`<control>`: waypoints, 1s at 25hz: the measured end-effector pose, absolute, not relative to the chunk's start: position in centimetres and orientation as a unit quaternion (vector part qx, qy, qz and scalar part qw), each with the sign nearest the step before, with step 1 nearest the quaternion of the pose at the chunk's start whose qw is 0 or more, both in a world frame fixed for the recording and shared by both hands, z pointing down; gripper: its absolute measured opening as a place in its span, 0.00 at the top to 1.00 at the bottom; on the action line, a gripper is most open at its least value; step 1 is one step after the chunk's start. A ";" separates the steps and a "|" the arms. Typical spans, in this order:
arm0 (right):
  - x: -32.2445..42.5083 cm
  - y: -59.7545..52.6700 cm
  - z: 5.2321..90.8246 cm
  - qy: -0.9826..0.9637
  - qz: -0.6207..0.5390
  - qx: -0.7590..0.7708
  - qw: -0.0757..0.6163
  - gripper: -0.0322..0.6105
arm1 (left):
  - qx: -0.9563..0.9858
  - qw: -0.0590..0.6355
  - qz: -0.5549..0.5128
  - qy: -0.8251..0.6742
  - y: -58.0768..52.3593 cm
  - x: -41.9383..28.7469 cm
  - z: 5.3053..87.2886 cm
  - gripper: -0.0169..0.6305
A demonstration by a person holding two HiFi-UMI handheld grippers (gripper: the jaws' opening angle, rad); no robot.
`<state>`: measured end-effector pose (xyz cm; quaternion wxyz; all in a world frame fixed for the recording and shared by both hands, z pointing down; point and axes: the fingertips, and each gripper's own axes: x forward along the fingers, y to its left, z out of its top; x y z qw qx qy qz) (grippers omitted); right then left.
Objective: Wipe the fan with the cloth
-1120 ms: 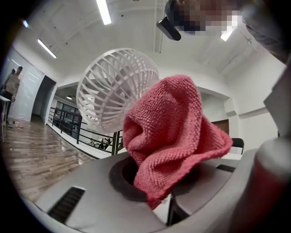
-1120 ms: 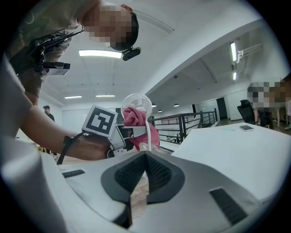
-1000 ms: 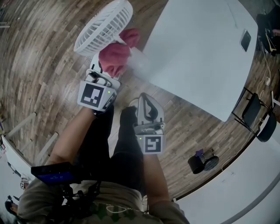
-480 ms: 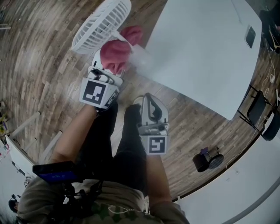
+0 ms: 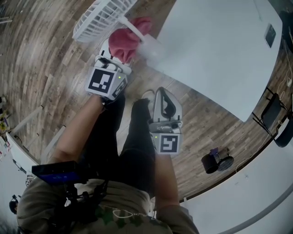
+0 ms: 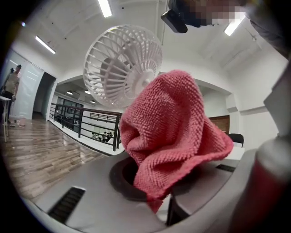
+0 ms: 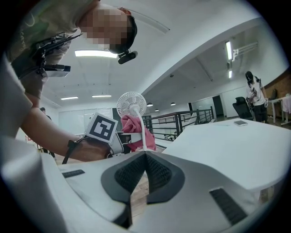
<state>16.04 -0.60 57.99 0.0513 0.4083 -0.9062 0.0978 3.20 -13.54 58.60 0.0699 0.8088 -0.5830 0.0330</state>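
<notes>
The left gripper point(image 6: 159, 202) has its jaws clamped on the bottom corner of a pink cloth point(image 6: 173, 132). The cloth bunches up above the jaws in a loose, nubbly fold. Just behind and above it is a white fan point(image 6: 122, 63), its round slatted cage facing the gripper. In the right gripper view, the cloth sits right behind the fan's thin white stem point(image 7: 142, 132), just under the cage. Whether it touches the stem cannot be told.

The right gripper point(image 7: 144, 154) has its jaws closed together, with nothing between them. It is held low and well apart from the fan, in front of the person's dark trousers point(image 5: 137, 141).

In the head view, the fan stands by the near corner of a large white table point(image 5: 215, 50). The tabletop is bare apart from a small dark flat thing point(image 5: 271, 35) near its far edge. The floor point(image 5: 41, 59) is grey-brown wood planks. Dark folding chairs point(image 5: 274, 114) stand past the table, and a small dark object point(image 5: 216, 161) sits on the floor to the right.

The room is large, with white walls and long strip lights point(image 6: 105, 7) on a white ceiling. A black railing point(image 6: 86, 123) runs along a lower level behind the fan. Another person point(image 7: 253, 93) stands far off to the right.
</notes>
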 end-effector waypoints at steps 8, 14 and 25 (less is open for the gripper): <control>16.1 -0.6 58.1 -0.907 0.096 0.407 0.054 0.95 | 0.807 0.080 0.057 -0.583 -13.2 2.7 60.8 0.85; 16.4 -0.5 58.4 -0.904 0.099 0.411 0.057 0.95 | 0.810 0.075 0.062 -0.578 -12.9 2.3 61.3 0.85; 16.7 -0.6 58.3 -0.903 0.094 0.416 0.053 0.95 | 0.807 0.079 0.081 -0.580 -13.0 1.6 62.0 0.85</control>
